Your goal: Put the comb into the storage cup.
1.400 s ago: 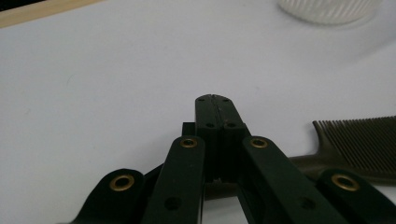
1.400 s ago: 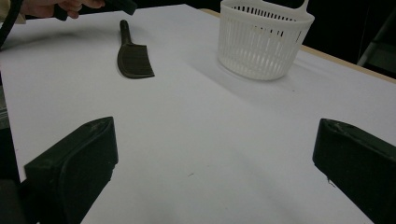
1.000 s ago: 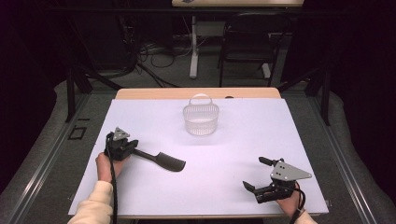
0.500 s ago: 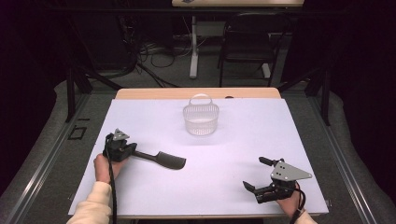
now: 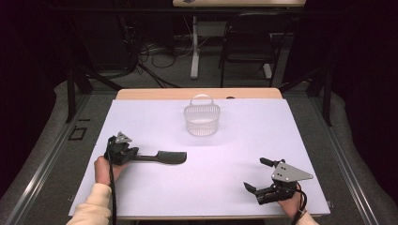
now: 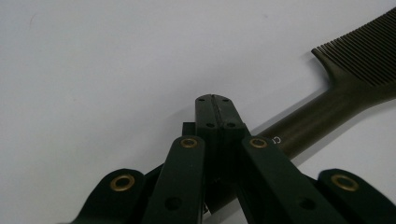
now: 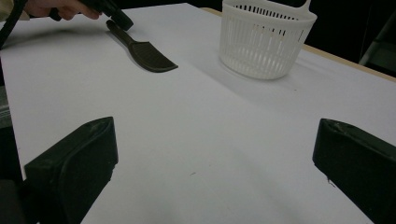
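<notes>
Left fingers (image 6: 215, 109) clamp comb (image 5: 162, 157) handle, hiding its end | right fingers (image 5: 263, 174) spread, empty

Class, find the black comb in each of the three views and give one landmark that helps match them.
High view: the black comb lies left of centre on the white table, its handle in the left gripper.
Left gripper view: it runs from behind the shut fingers to the upper right, teeth at the corner.
Right gripper view: upper left, teeth end nearer the camera.
Shared landmark: the white basket, in the high and right gripper views.
</notes>
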Action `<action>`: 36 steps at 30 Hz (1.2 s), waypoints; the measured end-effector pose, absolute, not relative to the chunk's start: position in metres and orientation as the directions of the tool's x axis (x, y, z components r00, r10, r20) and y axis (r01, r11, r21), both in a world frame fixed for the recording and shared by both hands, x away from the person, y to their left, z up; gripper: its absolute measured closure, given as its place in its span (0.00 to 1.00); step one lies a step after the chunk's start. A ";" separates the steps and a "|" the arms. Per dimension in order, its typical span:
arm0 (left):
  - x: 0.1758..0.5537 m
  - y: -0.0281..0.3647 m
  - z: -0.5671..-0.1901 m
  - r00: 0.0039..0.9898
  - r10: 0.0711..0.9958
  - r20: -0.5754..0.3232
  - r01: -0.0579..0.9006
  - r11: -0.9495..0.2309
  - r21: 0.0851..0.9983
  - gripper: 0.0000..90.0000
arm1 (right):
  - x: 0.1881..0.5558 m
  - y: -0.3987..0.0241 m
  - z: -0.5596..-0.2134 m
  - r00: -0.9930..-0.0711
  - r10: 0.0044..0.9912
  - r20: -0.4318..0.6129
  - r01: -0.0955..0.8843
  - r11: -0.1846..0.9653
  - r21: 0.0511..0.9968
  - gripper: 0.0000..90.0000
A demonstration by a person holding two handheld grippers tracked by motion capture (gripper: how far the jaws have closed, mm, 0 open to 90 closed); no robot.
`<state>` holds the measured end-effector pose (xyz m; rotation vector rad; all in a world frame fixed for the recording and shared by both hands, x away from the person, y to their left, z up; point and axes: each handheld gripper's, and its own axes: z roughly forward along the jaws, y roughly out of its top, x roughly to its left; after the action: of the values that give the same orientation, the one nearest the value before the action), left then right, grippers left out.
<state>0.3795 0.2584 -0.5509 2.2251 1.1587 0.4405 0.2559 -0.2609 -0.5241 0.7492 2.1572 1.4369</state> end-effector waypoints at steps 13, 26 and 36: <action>0.377 0.257 -0.550 0.586 0.811 -0.004 0.640 -0.459 0.616 1.00 | 0.256 -0.262 -0.524 -0.755 0.652 -0.065 0.194 0.318 0.928 0.00; 0.370 0.254 -0.549 0.592 0.806 -0.014 0.653 -0.469 0.595 1.00 | 0.257 -0.262 -0.525 -0.754 0.654 -0.057 0.207 0.320 0.925 0.00; 0.360 0.249 -0.548 0.602 0.799 -0.022 0.658 -0.480 0.580 1.00 | 0.256 -0.262 -0.525 -0.756 0.652 -0.063 0.201 0.323 0.925 0.00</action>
<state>0.3602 0.2489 -0.5479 2.2850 1.1494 0.3397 0.2564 -0.2623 -0.5246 0.7532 2.1671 1.4234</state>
